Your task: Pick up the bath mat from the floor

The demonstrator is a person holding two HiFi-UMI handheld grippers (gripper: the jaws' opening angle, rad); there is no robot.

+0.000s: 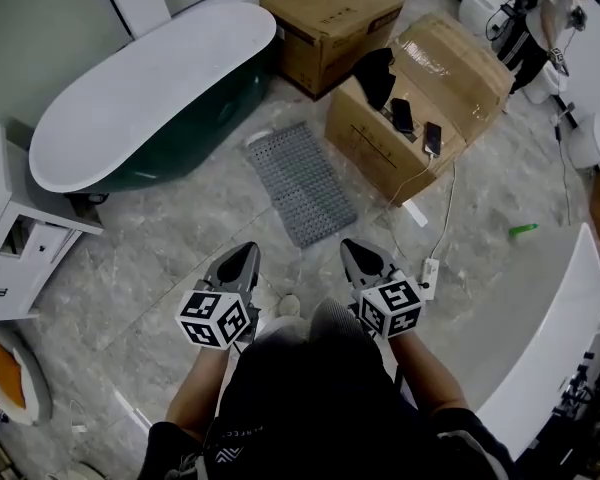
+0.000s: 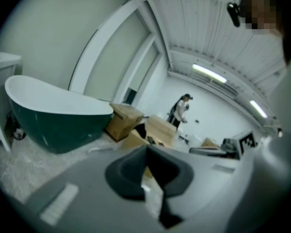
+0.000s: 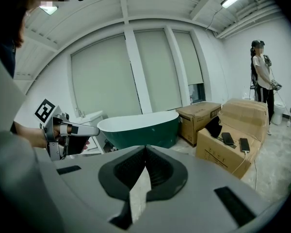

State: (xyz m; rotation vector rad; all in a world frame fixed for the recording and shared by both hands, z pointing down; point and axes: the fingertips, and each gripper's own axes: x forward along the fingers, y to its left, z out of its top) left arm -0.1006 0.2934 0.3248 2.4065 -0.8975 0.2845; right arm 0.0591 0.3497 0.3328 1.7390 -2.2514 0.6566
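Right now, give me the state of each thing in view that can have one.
bath mat: flat on the floor, untouched.
left gripper: shut, empty.
right gripper: shut, empty.
bathtub: empty.
cardboard boxes: closed.

Grey studded bath mat [image 1: 302, 182] flat on floor, angled, between tub and box.
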